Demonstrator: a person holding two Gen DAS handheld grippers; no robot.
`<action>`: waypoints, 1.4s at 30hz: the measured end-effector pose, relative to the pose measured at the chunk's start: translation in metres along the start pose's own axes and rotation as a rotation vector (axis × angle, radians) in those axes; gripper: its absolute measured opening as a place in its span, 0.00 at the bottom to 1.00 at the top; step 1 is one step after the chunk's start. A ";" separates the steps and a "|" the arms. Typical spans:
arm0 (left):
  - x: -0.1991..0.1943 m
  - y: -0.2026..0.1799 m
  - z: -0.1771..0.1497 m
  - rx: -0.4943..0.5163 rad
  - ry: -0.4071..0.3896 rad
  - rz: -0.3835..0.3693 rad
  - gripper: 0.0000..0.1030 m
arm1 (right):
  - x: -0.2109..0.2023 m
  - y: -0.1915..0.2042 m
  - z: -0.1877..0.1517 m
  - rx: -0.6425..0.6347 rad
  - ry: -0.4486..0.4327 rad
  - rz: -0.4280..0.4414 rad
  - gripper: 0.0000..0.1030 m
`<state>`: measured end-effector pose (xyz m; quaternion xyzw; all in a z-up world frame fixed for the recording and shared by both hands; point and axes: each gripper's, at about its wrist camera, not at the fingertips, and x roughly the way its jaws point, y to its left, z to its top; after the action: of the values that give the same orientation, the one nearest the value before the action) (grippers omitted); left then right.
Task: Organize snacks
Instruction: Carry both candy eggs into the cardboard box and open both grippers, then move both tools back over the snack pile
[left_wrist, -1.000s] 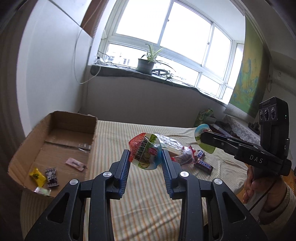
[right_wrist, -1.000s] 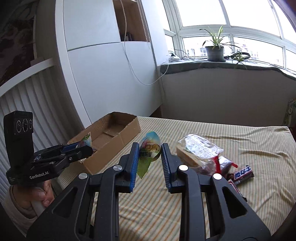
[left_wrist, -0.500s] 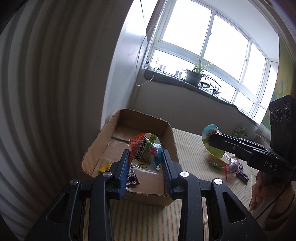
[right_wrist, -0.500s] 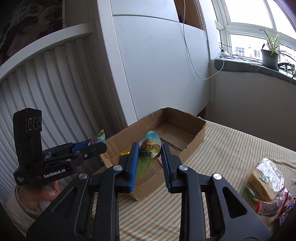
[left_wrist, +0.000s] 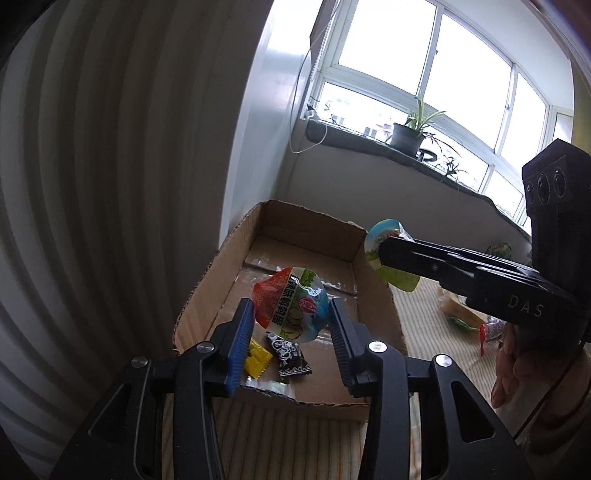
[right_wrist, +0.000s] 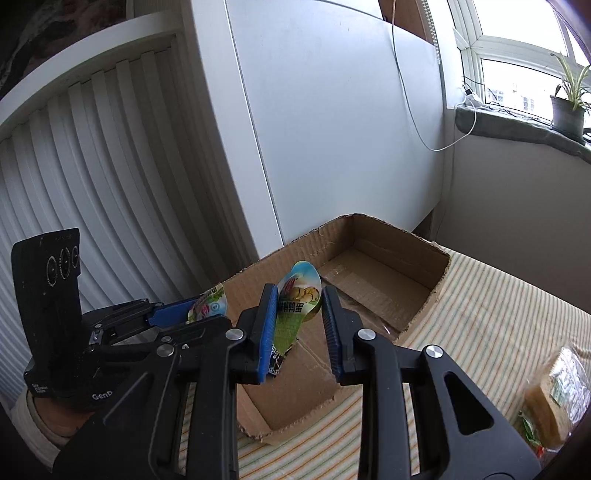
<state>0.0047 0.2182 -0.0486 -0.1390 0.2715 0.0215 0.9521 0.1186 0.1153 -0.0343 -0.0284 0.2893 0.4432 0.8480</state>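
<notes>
Cardboard box (left_wrist: 373, 291) on striped cloth (right_wrist: 491, 314), both grippers above it. Left gripper (left_wrist: 291, 325) pinches a red-and-green quail egg packet (left_wrist: 290, 304) over the box's near end, above a yellow candy (left_wrist: 258, 360) and black sachet (left_wrist: 290, 354). Right gripper (right_wrist: 299, 314), jaws narrowly parted, grips a green-and-blue egg packet (right_wrist: 297, 295) over the box's near left wall. Wrapped bread (right_wrist: 557, 402) lies far right.

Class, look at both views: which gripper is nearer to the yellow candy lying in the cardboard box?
Left. The left gripper hangs right above the yellow candy in the cardboard box; the right gripper is near the box's right wall, farther away.
</notes>
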 end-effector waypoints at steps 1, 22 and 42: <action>0.000 0.001 0.001 -0.002 -0.001 0.012 0.51 | 0.009 -0.002 0.000 0.001 0.019 0.007 0.27; -0.033 -0.017 0.003 0.001 -0.042 0.016 0.77 | -0.049 0.008 -0.046 0.015 -0.086 -0.225 0.96; -0.018 -0.182 -0.019 0.243 0.078 -0.192 0.78 | -0.213 -0.096 -0.174 0.217 -0.111 -0.580 0.99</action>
<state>0.0012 0.0387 -0.0087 -0.0486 0.2944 -0.1080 0.9483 0.0174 -0.1530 -0.0890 0.0052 0.2683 0.1502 0.9515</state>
